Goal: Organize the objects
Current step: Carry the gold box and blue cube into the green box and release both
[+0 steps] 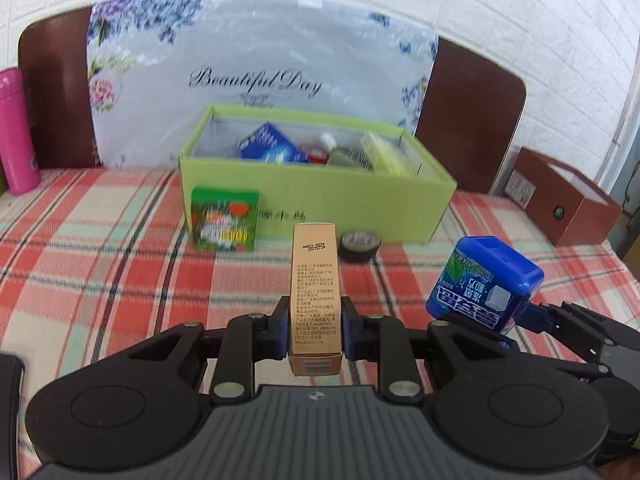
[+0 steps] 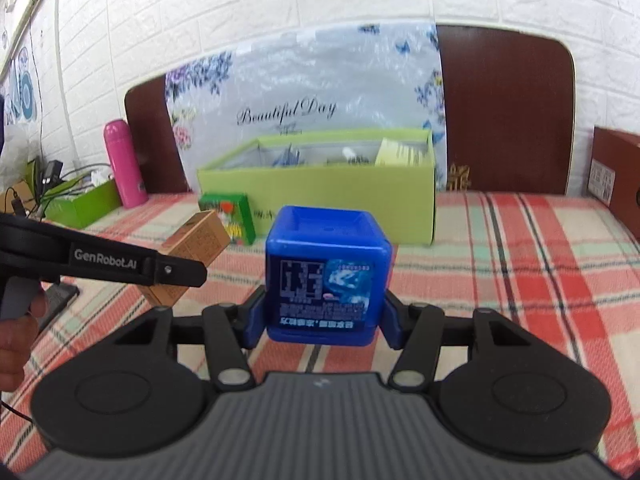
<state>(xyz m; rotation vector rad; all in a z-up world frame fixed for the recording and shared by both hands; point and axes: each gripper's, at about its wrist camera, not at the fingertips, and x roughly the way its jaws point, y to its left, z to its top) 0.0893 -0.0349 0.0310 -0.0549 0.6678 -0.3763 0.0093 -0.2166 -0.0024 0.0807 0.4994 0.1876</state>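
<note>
My left gripper (image 1: 315, 326) is shut on a long tan carton (image 1: 314, 280) and holds it above the plaid tablecloth; the carton also shows in the right wrist view (image 2: 196, 240). My right gripper (image 2: 324, 312) is shut on a blue cube-shaped container (image 2: 326, 272), which also shows in the left wrist view (image 1: 482, 284). A light green open box (image 1: 320, 204) stands ahead against the wall and holds several items; it also shows in the right wrist view (image 2: 340, 196). A small green packet (image 1: 224, 218) leans on its front, and a black tape roll (image 1: 360, 244) lies beside it.
A pink bottle (image 1: 18, 132) stands at the far left. A brown box (image 1: 568, 200) sits at the right edge. A floral "Beautiful Day" panel (image 1: 256, 80) and a dark headboard stand behind the green box. A green tray with cables (image 2: 80, 200) lies at far left.
</note>
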